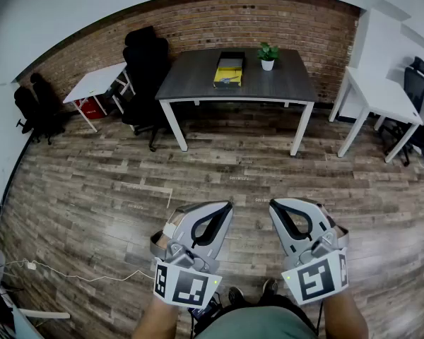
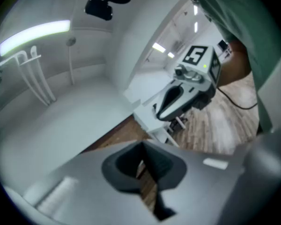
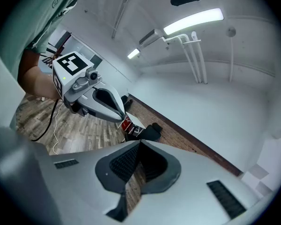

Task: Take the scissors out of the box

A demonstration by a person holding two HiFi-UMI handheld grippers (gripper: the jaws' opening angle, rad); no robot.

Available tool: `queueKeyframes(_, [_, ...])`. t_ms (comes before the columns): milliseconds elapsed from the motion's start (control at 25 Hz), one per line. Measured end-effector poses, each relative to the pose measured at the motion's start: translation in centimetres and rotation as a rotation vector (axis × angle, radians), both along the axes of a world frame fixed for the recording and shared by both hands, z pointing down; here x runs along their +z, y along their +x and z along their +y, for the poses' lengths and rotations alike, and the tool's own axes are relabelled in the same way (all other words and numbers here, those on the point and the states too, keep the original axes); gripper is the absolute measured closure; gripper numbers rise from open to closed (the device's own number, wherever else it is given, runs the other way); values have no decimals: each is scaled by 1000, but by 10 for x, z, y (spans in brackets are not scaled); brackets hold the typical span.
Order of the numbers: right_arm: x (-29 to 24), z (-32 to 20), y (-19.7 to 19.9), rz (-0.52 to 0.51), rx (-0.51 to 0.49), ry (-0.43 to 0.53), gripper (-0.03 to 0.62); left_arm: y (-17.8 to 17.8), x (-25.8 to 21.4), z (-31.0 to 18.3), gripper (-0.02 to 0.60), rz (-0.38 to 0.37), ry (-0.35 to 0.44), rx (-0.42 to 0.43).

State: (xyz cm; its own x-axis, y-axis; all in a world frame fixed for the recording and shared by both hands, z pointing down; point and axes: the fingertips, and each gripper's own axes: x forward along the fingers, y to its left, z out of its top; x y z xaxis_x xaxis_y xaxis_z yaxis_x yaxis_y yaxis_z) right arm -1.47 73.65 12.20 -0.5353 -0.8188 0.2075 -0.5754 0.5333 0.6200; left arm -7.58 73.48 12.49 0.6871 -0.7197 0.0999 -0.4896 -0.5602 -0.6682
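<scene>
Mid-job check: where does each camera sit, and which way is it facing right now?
Head view: on the person's head, looking down across the floor to the table with box and plant; left gripper and right gripper below.
Left gripper view: along its own closed jaws, tilted up at a white wall; shirt shows.
Right gripper view: along its own closed jaws, toward a ceiling light; forearm shows.
Shared: each gripper view catches the other gripper.

brick wall (image 1: 219,20), plank floor (image 1: 226,175), dark table (image 1: 268,80), office chairs (image 1: 145,69).
</scene>
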Motion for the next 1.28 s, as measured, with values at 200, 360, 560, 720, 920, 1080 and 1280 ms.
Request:
queueKeyframes(200, [1, 4, -7, 13, 1, -1, 588, -8, 1, 3, 583, 0, -1, -1])
queueKeyframes(360, [2, 6, -11, 12, 7, 1, 588, -13, 4, 5, 583, -1, 0, -3])
queueKeyframes(560, [4, 5, -15, 31, 6, 10, 586, -18, 9, 2, 583, -27, 2, -18])
queueKeyframes(720, [4, 3, -20, 53, 10, 27, 586, -23, 11, 1, 583, -30, 0, -21])
queueKeyframes(920, [5, -2, -26, 75, 2, 40, 586, -27, 11, -5, 583, -27, 1, -23])
queueKeyframes(1080, [7, -12, -27, 86, -8, 39, 586, -26, 12, -14, 583, -27, -6, -25])
queueKeyframes(1280, [10, -33, -23, 78, -25, 32, 587, -21, 16, -36, 583, -34, -21, -33])
